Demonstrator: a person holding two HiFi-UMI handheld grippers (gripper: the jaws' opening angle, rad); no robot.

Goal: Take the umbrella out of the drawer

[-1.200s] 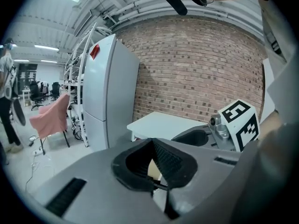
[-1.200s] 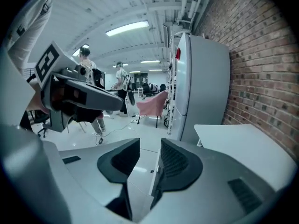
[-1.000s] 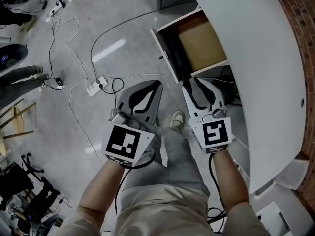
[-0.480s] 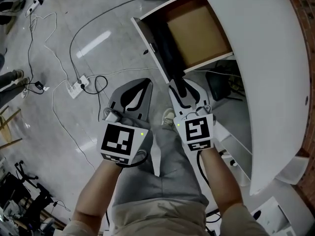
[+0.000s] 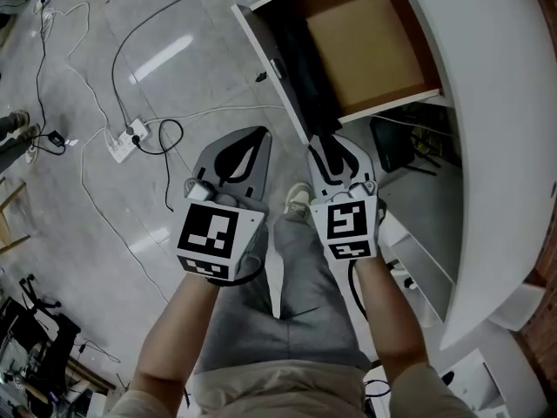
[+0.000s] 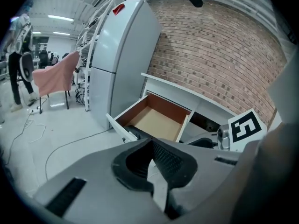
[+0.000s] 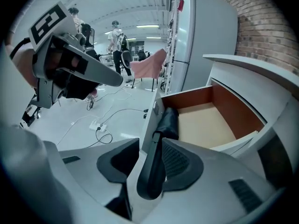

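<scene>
A black folded umbrella lies along the front wall inside the open drawer, and its handle sticks out past the near corner. My right gripper points down at that corner. In the right gripper view the handle stands between the wide jaws of the right gripper, leaning by the right pad with a gap on the left, and the umbrella's canopy runs on into the drawer. My left gripper hangs over the floor left of the drawer with its tips together and nothing in it. The left gripper faces the drawer.
A white curved desk top overhangs the drawer on the right, with shelves and cables below it. A power strip and loose cables lie on the floor at left. The person's shoe is just below the grippers. A tall fridge stands behind the drawer.
Both grippers have sunk toward the floor and drawer. The right gripper has come in around the umbrella's handle at the drawer's near corner.
</scene>
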